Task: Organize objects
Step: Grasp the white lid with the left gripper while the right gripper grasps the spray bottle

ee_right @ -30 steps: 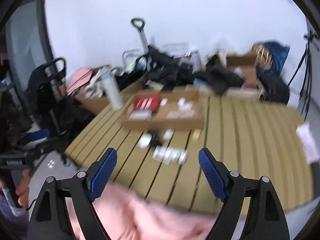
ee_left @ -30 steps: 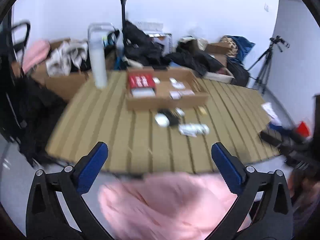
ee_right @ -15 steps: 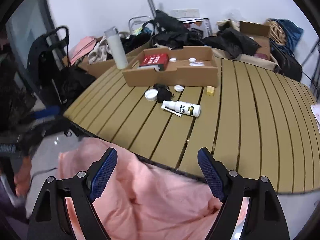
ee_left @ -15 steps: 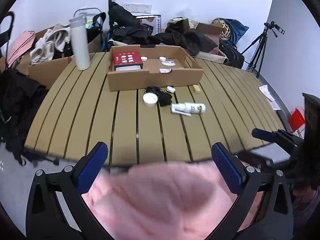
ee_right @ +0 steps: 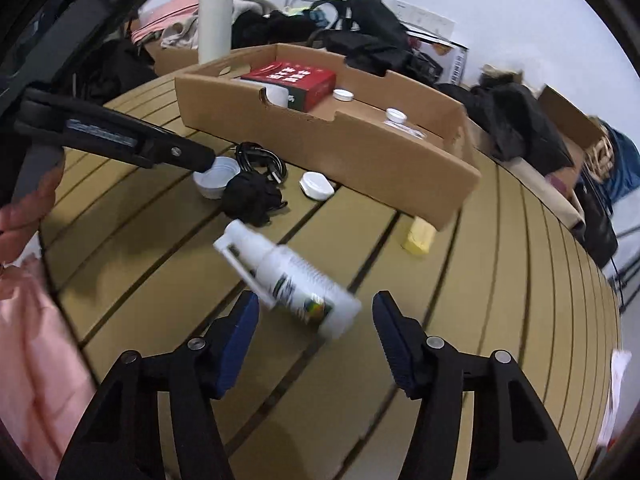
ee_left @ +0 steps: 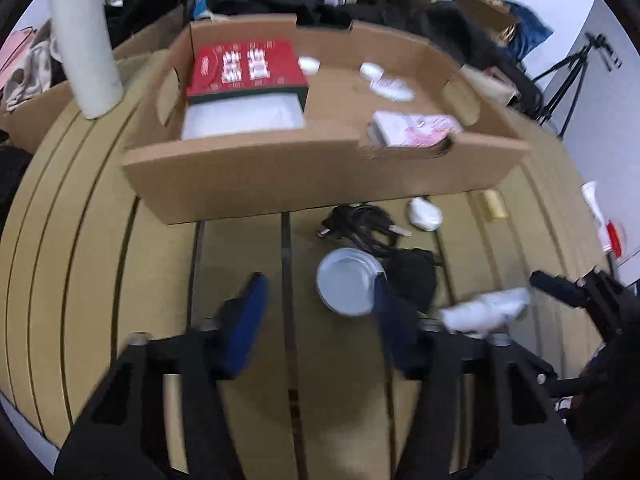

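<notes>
The left hand-held gripper (ee_left: 318, 300) is spread wide with nothing between its blue pads. Its right pad sits against the near right edge of a round white lid (ee_left: 349, 281) lying on the slatted wooden surface (ee_left: 100, 280); whether pad and lid actually touch is unclear through the blur. Just beyond and to the right of that lid lie a black fabric bundle (ee_left: 412, 276) and a coiled black cable (ee_left: 360, 222), with a small white case (ee_left: 425, 213) and a small yellow block (ee_left: 493, 207) farther to the right. Ahead of all these stands a shallow cardboard tray (ee_left: 280, 184), holding a red box (ee_left: 248, 66) on its left side, a pink-printed packet (ee_left: 414, 128) on its right and small white caps toward the back. A tall white bottle (ee_left: 86, 40) stands upright beyond the tray's left end.

The right hand-held gripper (ee_right: 316, 320) is also wide open and holds nothing. A white spray bottle (ee_right: 286, 276) lies on its side just ahead of the gap between the fingers, nozzle pointing away to the left, its base nearest the gripper, touching neither pad. Beyond it, to the left, the left gripper's tip meets the white lid (ee_right: 216, 178), beside the black bundle (ee_right: 250, 196). The tray (ee_right: 340, 148) lies farther ahead, the yellow block (ee_right: 418, 236) at its near right corner.
</notes>
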`<state>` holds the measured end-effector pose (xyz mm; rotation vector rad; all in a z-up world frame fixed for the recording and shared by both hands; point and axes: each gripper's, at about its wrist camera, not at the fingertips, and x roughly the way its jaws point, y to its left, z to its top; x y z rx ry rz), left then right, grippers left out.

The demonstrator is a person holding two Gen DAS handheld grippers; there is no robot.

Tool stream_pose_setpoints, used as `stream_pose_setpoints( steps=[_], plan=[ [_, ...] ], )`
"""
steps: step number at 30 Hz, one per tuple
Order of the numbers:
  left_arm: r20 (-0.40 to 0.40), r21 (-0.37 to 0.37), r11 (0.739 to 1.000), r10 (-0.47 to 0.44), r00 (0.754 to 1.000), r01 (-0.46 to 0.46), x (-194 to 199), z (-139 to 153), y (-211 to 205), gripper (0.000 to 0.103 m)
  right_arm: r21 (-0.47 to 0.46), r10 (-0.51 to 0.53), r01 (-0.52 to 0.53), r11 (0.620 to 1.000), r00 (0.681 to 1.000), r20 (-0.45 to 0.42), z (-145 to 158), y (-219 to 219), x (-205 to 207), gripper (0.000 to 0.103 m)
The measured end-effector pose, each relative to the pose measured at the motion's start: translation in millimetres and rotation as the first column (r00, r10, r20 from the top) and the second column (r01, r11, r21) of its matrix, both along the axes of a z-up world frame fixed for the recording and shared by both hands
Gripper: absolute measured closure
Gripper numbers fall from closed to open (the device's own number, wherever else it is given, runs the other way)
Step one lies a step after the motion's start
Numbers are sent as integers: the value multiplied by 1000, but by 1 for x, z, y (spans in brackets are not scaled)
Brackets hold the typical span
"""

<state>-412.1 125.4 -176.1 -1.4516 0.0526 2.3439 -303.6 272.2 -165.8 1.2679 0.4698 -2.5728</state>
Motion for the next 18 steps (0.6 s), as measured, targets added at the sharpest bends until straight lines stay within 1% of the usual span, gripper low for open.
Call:
stream_pose_setpoints(
  steps=[1, 2, 3, 4, 5, 6, 7, 11, 13, 16, 17, 18],
  plan=[
    [22, -23, 1000, -2, 1000, 2, -4, -7, 3, 76, 23, 30, -29, 999, 999, -16, -2, -4, -3, 40],
    [12, -35, 999, -2, 1000, 2, -4, -9, 4, 79, 54, 59, -57, 997, 998, -36, -5, -8, -4, 40],
    [-17, -45, 999, -9, 1000, 8, -2, -7, 7, 80, 77, 81, -77, 994, 996, -44, -7, -11, -6, 40],
    [-12, -55, 998, -21, 1000, 20, -1, -9, 10, 88, 91, 103, -99, 991, 994, -40, -10, -14, -8, 44],
    [-34, -76, 997, -23, 999, 21, 3, -9, 13, 95, 86, 121, -119, 989, 992, -26, -12, -16, -10, 52],
    [-38, -84, 996, -32, 999, 28, 5, -9, 15, 99, 71, 124, -123, 990, 992, -6, -15, -17, -12, 63],
    [-43, -85, 996, -31, 999, 27, 7, -8, 15, 100, 44, 111, -111, 993, 994, 0, -16, -15, -13, 66],
    [-49, -77, 997, 8, 999, -11, 25, -1, 3, 101, -55, 26, -24, 998, 999, 28, -14, -3, -4, 69],
    [-51, -50, 998, 34, 998, -36, 41, 9, -10, 101, -79, -30, 32, 996, 999, 28, -11, 2, 11, 73],
    [-70, 9, 996, 88, 994, -87, 72, 33, -32, 101, -125, -126, 134, 983, 990, 70, -8, 17, 38, 73],
    [-79, 29, 994, 107, 991, -105, 89, 44, -42, 101, -143, -160, 170, 975, 984, 82, -8, 23, 51, 73],
    [-81, 37, 993, 115, 990, -113, 97, 49, -45, 101, -153, -181, 193, 969, 979, 90, -7, 27, 60, 73]
  ],
)
